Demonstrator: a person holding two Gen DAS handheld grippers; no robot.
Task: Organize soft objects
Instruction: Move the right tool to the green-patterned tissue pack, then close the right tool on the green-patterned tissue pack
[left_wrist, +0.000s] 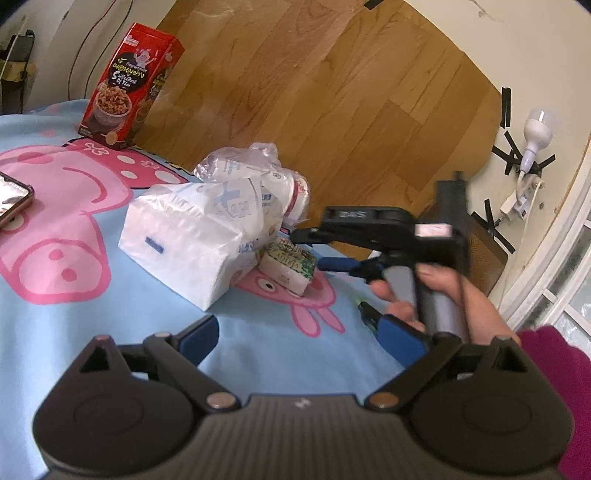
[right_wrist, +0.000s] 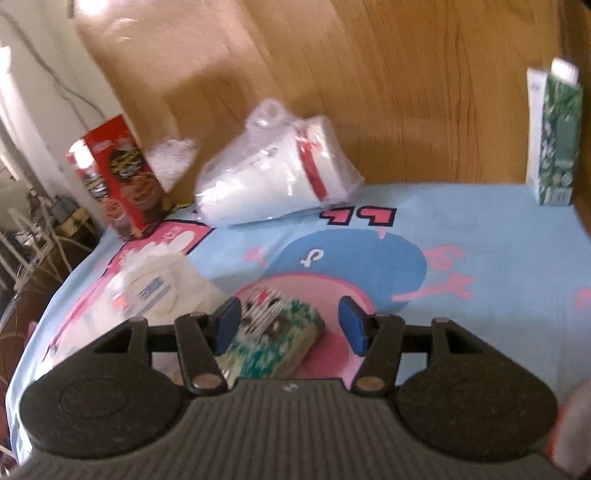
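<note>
Right tongs (right_wrist: 290, 323) gape around green tissue pack (right_wrist: 273, 338).

Phone (left_wrist: 13, 201) is cut off at the left edge; right-wrist view smears, so the red box's (right_wrist: 118, 177) print is unreadable.

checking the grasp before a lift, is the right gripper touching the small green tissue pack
Cannot tell. In the right wrist view the small green tissue pack sits between the right gripper's open jaws, hard against the left pad; blur hides any contact.

The setting is a home bedroom, indicated by a cartoon-print bedsheet (left_wrist: 74, 314), wood-look flooring (left_wrist: 332, 92), a snack box (left_wrist: 129, 85) and a wall-mounted bulb (left_wrist: 535, 133).
</note>
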